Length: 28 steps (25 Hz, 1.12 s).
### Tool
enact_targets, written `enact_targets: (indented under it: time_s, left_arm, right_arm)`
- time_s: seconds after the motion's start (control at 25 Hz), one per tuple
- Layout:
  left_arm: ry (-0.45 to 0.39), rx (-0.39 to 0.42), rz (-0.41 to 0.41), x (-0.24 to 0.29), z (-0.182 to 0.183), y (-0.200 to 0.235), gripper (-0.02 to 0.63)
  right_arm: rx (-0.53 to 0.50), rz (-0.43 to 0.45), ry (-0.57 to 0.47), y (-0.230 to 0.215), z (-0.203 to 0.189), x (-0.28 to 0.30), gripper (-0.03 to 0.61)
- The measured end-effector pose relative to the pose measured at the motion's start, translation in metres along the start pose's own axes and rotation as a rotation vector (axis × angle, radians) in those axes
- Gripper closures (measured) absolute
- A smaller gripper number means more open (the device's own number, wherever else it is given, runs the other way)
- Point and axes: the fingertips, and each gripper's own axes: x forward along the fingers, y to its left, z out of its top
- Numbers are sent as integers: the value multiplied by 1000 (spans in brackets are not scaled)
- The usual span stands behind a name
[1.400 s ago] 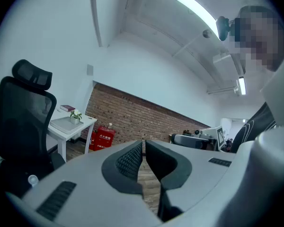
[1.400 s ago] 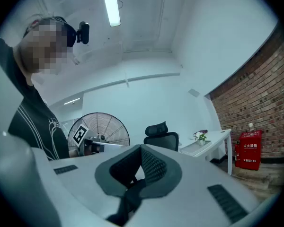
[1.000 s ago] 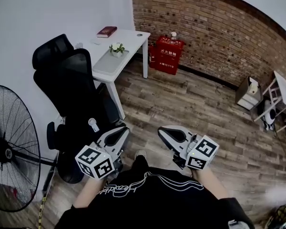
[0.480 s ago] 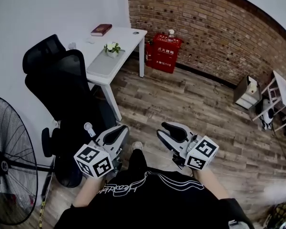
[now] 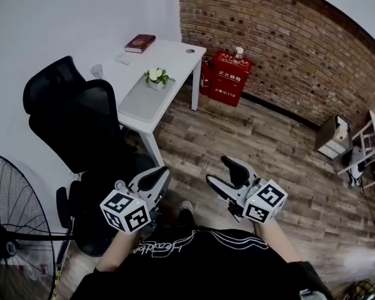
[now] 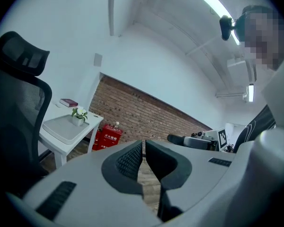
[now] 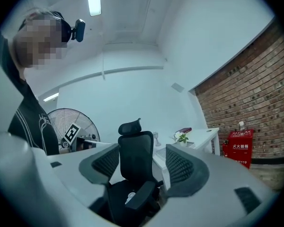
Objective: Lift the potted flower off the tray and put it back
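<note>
In the head view, the potted flower is seen on the grey tray on the white counter, well apart from the left claw and right claw. An office chair is parked in between. The plant is probably light and top-heavy, so it is best taken by the pot, not the soft stems.

In the left gripper view, the jaws are nearly together, with nothing between them.

In the right gripper view, the jaws have just been opening and are spread wide, with nothing held.

Lower left in your head view, the frame edge cuts off the fan. The chair hides part of the table. The potted flower is too small for detail.
</note>
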Motion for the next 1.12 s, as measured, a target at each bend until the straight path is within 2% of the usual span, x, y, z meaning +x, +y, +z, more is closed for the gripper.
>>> enact_targets:
  time_s: [0.08, 0.32, 0.56, 0.76, 1.12]
  left_arm:
    - [6, -9, 2, 18, 14, 25, 568]
    - [7, -39, 18, 62, 52, 100, 568]
    - [11, -64, 59, 82, 71, 162, 568]
    - [14, -76, 100, 88, 76, 190, 568]
    - [-18, -100, 221, 90, 79, 237, 568]
  right_arm:
    - [1, 1, 19, -21, 6, 26, 264]
    - [9, 11, 64, -78, 17, 107, 242]
    - [29, 31, 102, -116, 17, 173, 207]
    - [28, 40, 125, -136, 13, 206, 187]
    - [-57, 87, 220, -176, -5, 270, 150]
